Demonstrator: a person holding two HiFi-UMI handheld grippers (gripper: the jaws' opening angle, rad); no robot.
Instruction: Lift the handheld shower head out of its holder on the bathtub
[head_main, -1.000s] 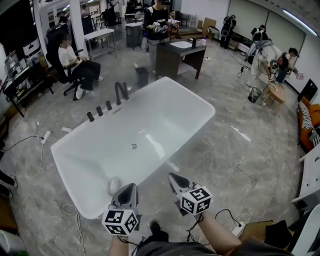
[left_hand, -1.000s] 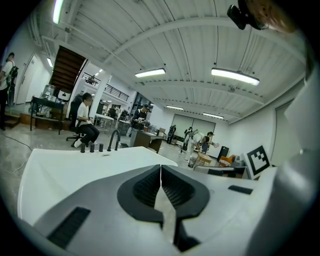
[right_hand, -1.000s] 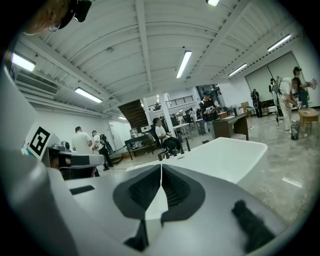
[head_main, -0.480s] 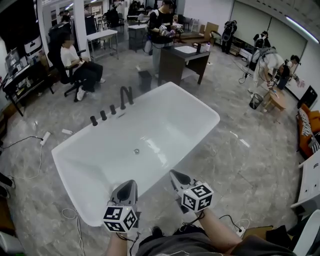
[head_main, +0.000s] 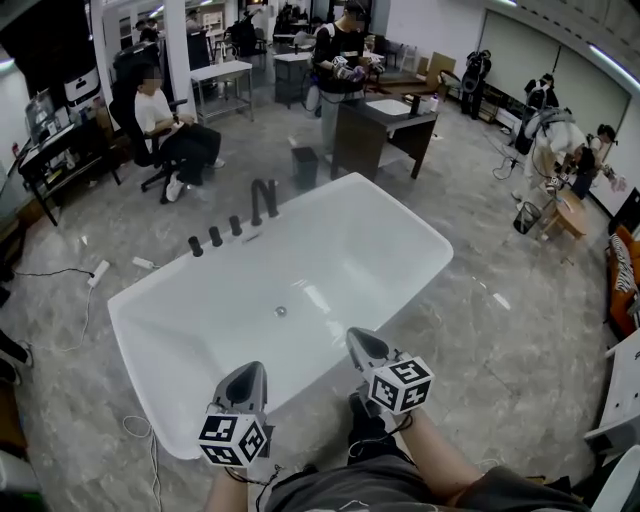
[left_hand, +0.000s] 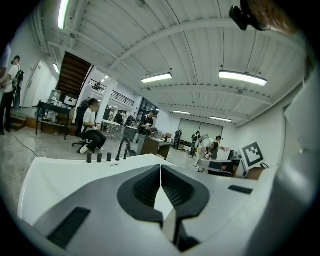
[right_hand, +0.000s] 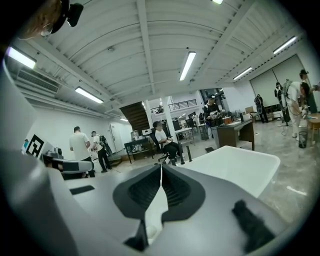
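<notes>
left gripper (head_main: 247, 375): jaws pressed together, empty | right gripper (head_main: 363, 342): same | shower head: among black fittings (head_main: 215, 237) on tub (head_main: 320, 188) far rim, well ahead of jaws | grip: none, out of reach

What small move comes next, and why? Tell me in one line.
Probably bring both tools round the tub toward the black fittings on its far rim, beside the spout. The left tool and the right tool are shut and empty at the near rim, across the basin from those fittings, so they likely cannot reach them from here.
</notes>
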